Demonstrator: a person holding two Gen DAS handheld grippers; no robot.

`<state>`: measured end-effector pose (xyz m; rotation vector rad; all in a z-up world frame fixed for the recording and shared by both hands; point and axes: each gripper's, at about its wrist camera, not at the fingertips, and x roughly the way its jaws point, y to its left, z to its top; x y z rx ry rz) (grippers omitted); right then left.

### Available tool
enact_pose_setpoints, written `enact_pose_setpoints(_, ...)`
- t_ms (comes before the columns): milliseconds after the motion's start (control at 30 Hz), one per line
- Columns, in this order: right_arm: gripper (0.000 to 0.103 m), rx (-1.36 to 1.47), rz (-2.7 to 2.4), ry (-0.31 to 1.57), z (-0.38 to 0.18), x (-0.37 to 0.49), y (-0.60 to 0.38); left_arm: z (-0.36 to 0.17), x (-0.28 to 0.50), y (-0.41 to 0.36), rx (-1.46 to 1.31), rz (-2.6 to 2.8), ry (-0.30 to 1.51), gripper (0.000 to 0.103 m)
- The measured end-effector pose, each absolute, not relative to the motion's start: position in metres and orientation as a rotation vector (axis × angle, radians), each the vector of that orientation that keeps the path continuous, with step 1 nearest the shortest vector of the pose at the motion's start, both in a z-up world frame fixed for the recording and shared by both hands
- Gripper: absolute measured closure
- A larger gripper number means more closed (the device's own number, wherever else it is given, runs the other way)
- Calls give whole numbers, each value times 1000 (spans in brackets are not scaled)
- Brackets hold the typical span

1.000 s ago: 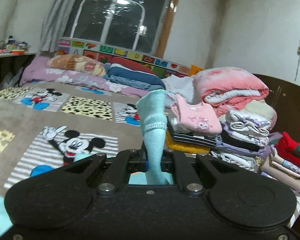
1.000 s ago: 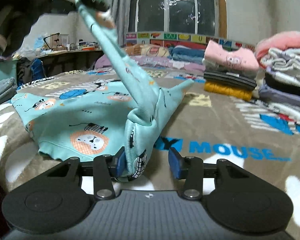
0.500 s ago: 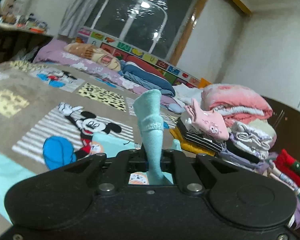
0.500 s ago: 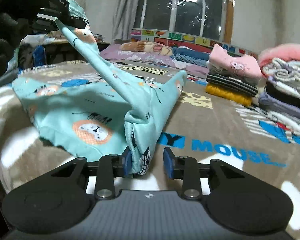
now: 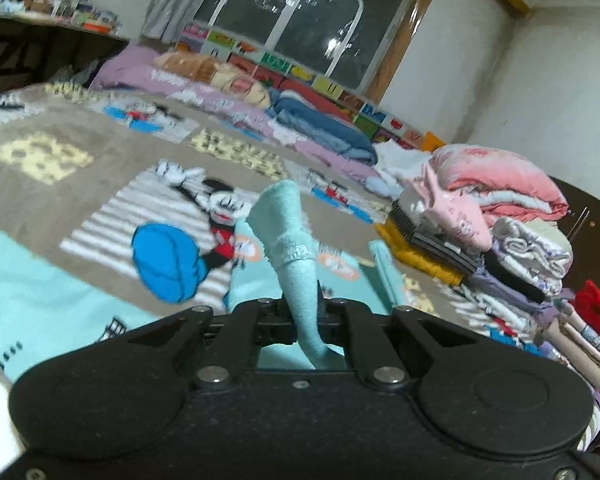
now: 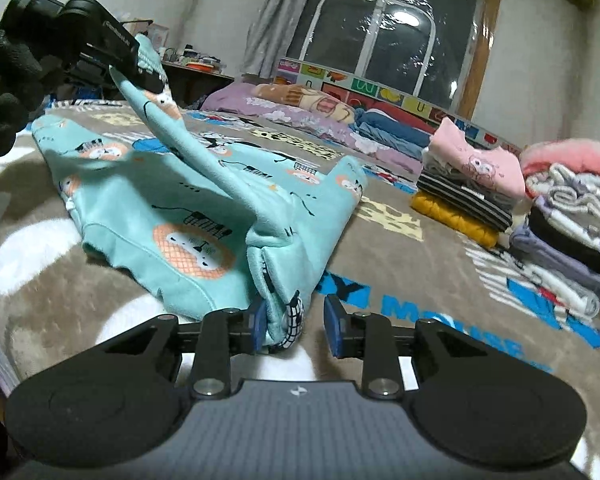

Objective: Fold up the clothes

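My left gripper [image 5: 302,320] is clamped tight on the cuff end of the turquoise fleece children's top printed with orange lion faces [image 6: 204,200]. In the left wrist view the pinched sleeve stands up out of the closed jaws as a narrow tube, leaning a little toward the left of the picture, its ribbed band just below the tip. From the right wrist view that same sleeve runs as a taut ridge from my left gripper [image 6: 146,70], high at the upper left, slanting down toward the lower centre, so the garment's long line goes from far left to near right across the brown cartoon-mouse fleece blanket [image 6: 400,264]. The body of the top lies spread on that blanket under the raised sleeve.

My right gripper [image 6: 294,322] has a bunched corner of the top between its blue pads [image 6: 332,322]. The cloth sits against the left pad, with a clear gap before the right one, so the jaws are not pressing it.

My gloved left hand [image 6: 4,76] is cut off by the picture's edge. The near hem of the top disappears behind my right gripper's body. The left wrist view is smeared by blur, so the print there is hard to read. The stacks of folded clothes [image 6: 472,184] sit well apart at the right.
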<state>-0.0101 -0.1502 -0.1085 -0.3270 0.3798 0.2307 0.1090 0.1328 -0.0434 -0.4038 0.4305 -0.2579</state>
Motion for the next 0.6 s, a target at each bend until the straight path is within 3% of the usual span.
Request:
enact_pose_setpoints(300, 70, -374, 270, 384, -99, -21, -148, -56, 112, 140, -384, -227, 467, 101)
enact_pose_setpoints(433, 53, -395, 311, 306, -93, -30, -141, -53, 113, 141, -392, -243, 445, 101)
enact_pose_setpoints(600, 46, -402, 347, 230, -92, -25, -135, -52, 120, 139, -399, -258, 425, 101)
